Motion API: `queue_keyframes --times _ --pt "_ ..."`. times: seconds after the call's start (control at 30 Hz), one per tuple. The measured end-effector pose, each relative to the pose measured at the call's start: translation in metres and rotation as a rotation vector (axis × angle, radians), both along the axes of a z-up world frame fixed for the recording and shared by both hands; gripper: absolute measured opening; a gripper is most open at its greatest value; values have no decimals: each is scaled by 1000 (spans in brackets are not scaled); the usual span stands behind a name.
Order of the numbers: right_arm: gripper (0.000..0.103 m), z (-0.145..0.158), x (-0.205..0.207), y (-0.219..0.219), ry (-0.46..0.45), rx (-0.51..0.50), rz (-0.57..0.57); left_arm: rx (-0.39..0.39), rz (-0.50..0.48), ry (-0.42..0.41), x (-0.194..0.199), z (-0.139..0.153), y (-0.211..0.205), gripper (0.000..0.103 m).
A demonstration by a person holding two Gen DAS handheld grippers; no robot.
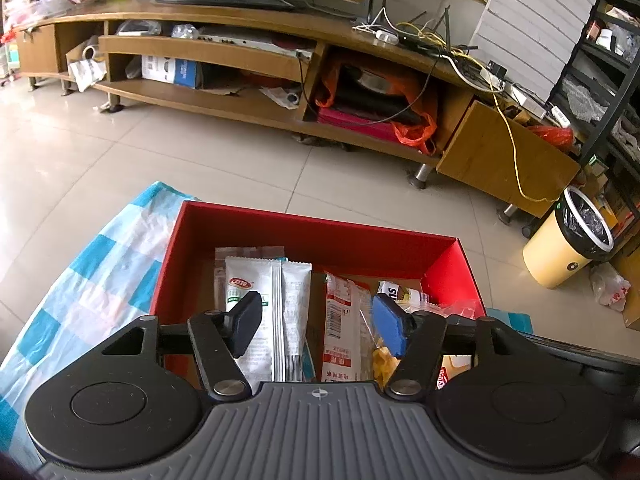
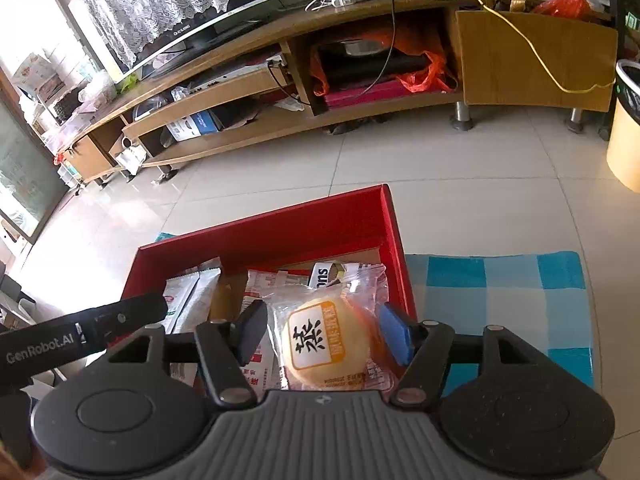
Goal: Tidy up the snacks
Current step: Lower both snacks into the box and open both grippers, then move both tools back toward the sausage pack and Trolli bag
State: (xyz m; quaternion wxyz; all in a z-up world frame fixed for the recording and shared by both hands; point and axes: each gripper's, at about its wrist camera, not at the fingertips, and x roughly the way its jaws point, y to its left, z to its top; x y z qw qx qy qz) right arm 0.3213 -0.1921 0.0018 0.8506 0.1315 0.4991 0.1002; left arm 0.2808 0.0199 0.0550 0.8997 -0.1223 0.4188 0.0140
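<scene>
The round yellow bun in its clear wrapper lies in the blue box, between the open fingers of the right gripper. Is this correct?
Not quite: the box is red, not blue, as the right wrist view shows. The blue is the checked cloth beside it. The bun does lie in that box, between the open fingers of the right gripper.

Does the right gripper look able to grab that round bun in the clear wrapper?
Probably yes. The right gripper is open, its fingers either side of the wrapped bun, which lies on top in the red box, uncovered.
</scene>
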Motion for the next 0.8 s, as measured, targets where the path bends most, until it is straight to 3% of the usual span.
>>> queue_keyframes --times 0.8 --pt "67 18 -43 39 -28 -36 145 3 30 9 -51 6 28 84"
